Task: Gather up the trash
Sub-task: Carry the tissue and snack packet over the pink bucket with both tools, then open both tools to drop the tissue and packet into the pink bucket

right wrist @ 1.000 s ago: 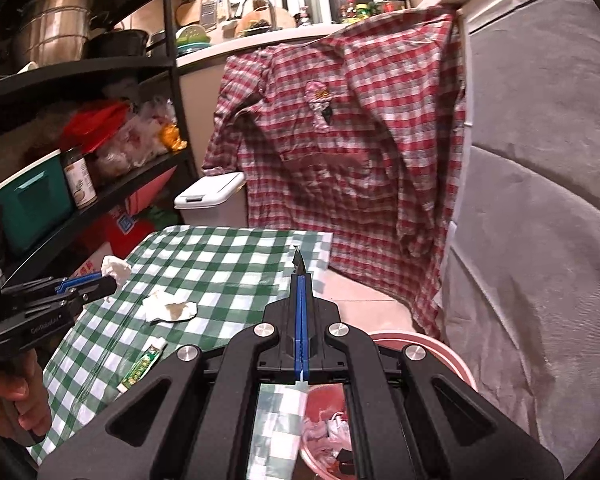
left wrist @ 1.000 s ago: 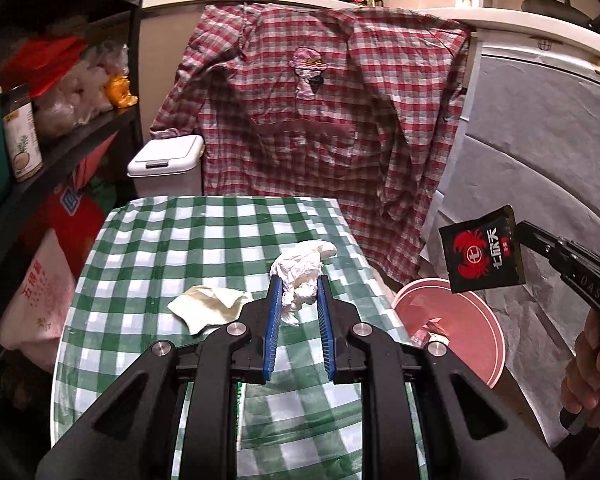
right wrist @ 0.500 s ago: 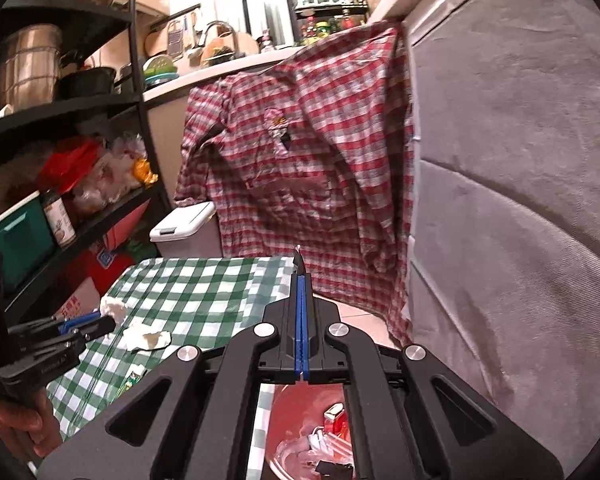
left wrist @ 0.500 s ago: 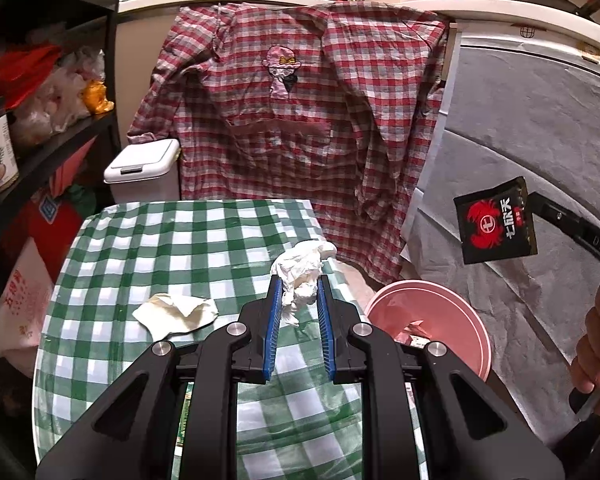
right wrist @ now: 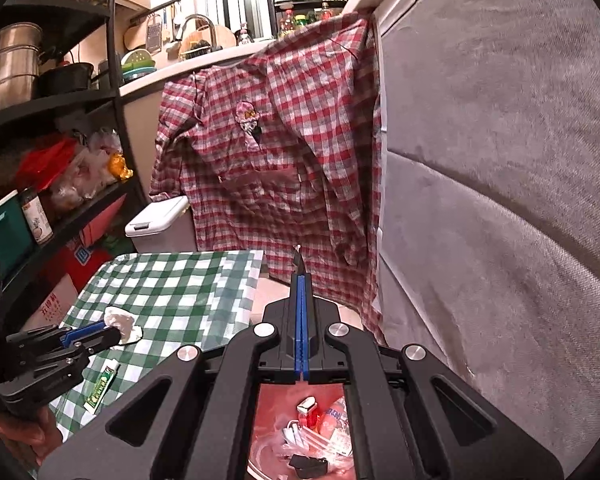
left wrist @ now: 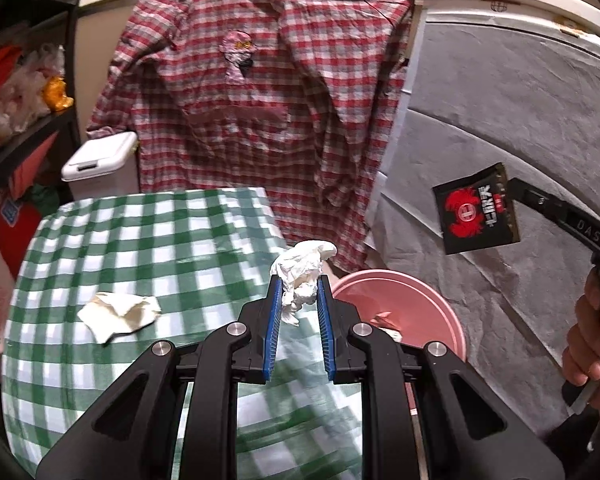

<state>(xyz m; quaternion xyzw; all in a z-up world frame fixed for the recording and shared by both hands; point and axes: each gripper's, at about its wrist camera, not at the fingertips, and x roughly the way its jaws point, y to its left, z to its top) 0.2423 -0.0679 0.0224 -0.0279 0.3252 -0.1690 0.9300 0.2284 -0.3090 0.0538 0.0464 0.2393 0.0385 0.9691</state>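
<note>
Trash (right wrist: 316, 432) inside bin (left wrist: 424, 300), right-wrist-only

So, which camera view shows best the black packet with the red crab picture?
The left wrist view: the black packet faces the camera flat, pinched at its edge by the right gripper, above the pink bin. The right wrist view sees it only edge-on, a thin dark sliver above the shut blue pads.

Readable text in the kitchen scene
"DAS" is embossed on the right gripper (left wrist: 512, 184) finger beside its black sachet (left wrist: 476, 210) with red-and-white Chinese characters; a cardboard box (right wrist: 54, 308) reads "五得利"
</note>
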